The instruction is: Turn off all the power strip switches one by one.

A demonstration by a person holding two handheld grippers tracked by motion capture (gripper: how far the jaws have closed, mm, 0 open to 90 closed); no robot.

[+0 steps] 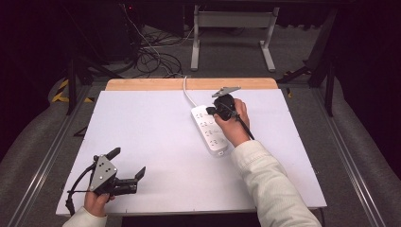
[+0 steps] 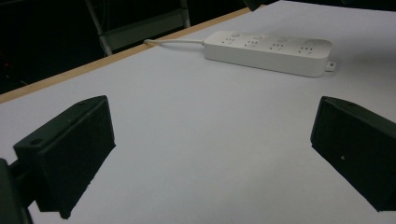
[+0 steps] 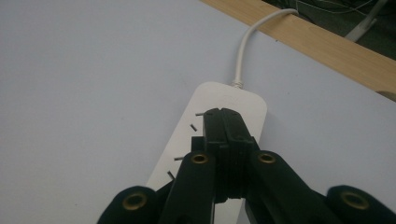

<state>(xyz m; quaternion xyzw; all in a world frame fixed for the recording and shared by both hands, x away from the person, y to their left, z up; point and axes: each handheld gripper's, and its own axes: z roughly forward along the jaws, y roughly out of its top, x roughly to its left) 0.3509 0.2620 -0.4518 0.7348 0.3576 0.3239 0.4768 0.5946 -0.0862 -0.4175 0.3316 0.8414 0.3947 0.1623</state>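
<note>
A white power strip (image 1: 211,131) lies on the white table top (image 1: 151,137), right of centre, its white cord (image 1: 188,92) running off over the far edge. My right gripper (image 1: 211,112) hovers just above the strip's far end, held in a hand with a white sleeve. In the right gripper view its jaws (image 3: 222,115) are pressed together over the strip (image 3: 238,99), and I see nothing between them. My left gripper (image 1: 127,163) rests at the front left, open, with bare table between its jaws (image 2: 210,154). The strip (image 2: 268,51) lies well ahead of it.
A bare wooden strip (image 1: 189,84) runs along the table's far edge. Beyond it are loose floor cables (image 1: 156,56) and a grey metal frame (image 1: 231,28). Metal rails run along both sides of the table.
</note>
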